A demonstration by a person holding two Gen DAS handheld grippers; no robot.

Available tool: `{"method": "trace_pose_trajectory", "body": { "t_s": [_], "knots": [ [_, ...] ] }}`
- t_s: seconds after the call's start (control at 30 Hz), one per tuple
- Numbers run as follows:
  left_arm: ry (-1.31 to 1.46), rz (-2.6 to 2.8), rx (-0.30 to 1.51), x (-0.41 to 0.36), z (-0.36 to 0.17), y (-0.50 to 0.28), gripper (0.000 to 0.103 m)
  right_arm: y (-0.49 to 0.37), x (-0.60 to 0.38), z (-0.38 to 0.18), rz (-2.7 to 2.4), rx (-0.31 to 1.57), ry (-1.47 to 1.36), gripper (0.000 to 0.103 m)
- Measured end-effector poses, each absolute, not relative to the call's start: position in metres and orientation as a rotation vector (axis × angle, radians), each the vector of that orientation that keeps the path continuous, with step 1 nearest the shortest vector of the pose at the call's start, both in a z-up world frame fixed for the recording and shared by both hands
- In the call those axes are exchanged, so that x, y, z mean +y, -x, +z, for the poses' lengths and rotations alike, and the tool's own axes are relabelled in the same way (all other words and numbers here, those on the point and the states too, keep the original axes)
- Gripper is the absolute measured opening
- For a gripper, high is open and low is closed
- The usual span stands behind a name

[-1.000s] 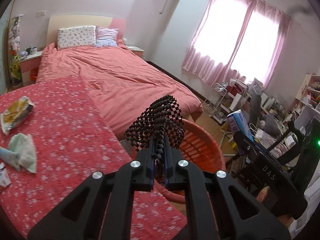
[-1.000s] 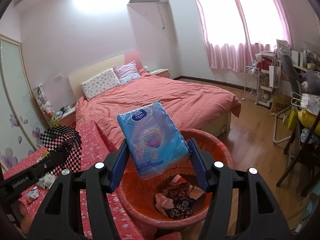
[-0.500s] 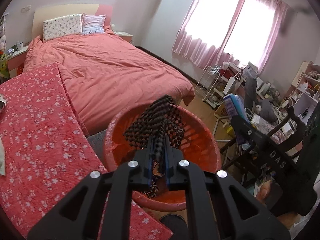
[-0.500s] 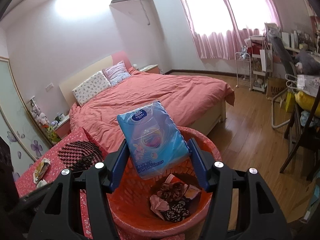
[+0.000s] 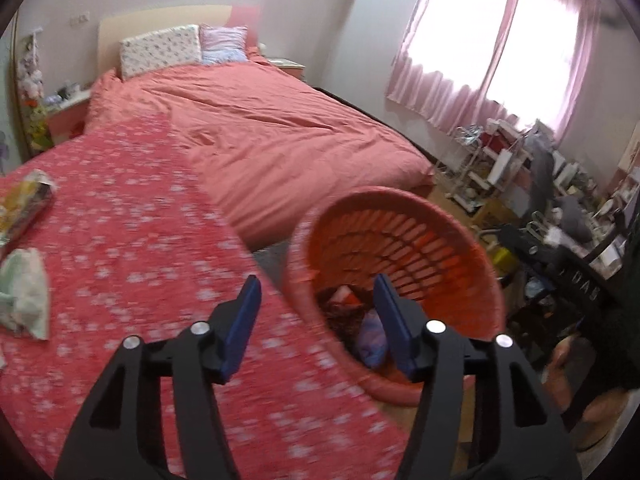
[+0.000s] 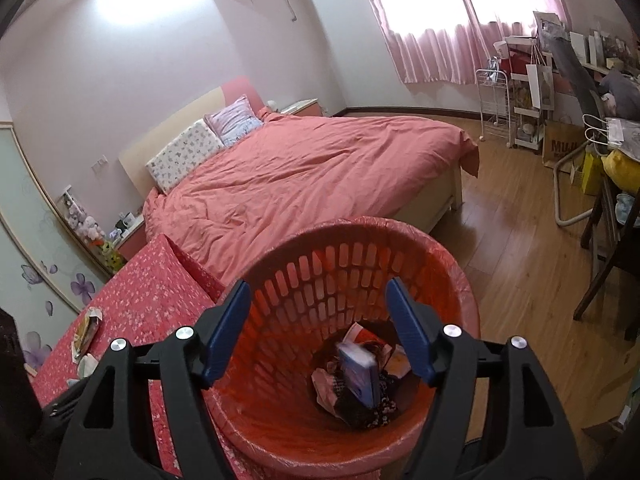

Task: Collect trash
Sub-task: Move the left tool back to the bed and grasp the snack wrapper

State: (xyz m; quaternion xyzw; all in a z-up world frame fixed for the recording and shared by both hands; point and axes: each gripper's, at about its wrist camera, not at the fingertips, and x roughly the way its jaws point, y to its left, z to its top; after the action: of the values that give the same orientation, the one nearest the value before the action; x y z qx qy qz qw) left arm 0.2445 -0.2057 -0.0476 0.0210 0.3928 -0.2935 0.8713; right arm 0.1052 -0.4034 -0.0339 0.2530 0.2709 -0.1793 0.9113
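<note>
An orange slatted basket [image 6: 360, 264] stands by the corner of the red flowered table. My right gripper [image 6: 318, 330] hangs over it, its jaws opening with nothing between them. The blue tissue pack [image 6: 358, 374] lies inside on other scraps. My left gripper [image 5: 316, 320] hovers at the basket's [image 5: 404, 240] near rim, jaws opening and empty; dark and purple-blue scraps [image 5: 370, 338] show at the bottom. On the table [image 5: 132, 248] at the left lie a yellow wrapper [image 5: 24, 200] and a pale green cloth [image 5: 26, 292].
A bed with a pink cover [image 6: 304, 172] stretches behind the basket. A white rack [image 6: 494, 104] and cluttered shelves stand by the curtained window. A dark chair [image 6: 608, 256] and bags crowd the right side. Wooden floor [image 6: 516, 264] lies between the bed and the chair.
The left gripper let go of the black checkered net and swung left. The right gripper released the blue tissue pack, which dropped into the basket. Both grippers sank lower.
</note>
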Motion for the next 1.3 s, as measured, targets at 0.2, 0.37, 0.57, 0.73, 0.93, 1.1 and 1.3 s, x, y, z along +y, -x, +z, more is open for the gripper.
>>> {"method": "trace_pose_trajectory", "body": {
  "t_s": [0.2, 0.37, 0.57, 0.73, 0.93, 1.1, 1.3],
  "knots": [
    [-0.104, -0.513, 0.796, -0.157, -0.048, -0.242, 0.063, -0.108, -0.389, -0.03, -0.366, 0.578, -0.462, 0.07],
    [-0.097, -0.445, 0.804, -0.12, -0.051, -0.248, 0.064, -0.113, -0.376, -0.028, -0.342, 0.592, -0.435, 0.07],
    [-0.073, -0.365, 0.815, -0.078, -0.055, -0.255, 0.066, -0.118, -0.357, -0.025, -0.31, 0.602, -0.393, 0.07],
    [-0.052, -0.282, 0.815, -0.034, -0.056, -0.256, 0.067, -0.123, -0.337, -0.023, -0.275, 0.612, -0.367, 0.07],
    [-0.014, -0.159, 0.808, 0.03, -0.056, -0.256, 0.07, -0.133, -0.309, -0.023, -0.216, 0.634, -0.338, 0.07],
    [0.008, -0.083, 0.824, 0.075, -0.06, -0.254, 0.074, -0.139, -0.279, -0.023, -0.156, 0.654, -0.316, 0.07],
    [-0.006, -0.065, 0.849, 0.096, -0.068, -0.255, 0.075, -0.145, -0.246, -0.023, -0.099, 0.678, -0.272, 0.07]
  ]
}}
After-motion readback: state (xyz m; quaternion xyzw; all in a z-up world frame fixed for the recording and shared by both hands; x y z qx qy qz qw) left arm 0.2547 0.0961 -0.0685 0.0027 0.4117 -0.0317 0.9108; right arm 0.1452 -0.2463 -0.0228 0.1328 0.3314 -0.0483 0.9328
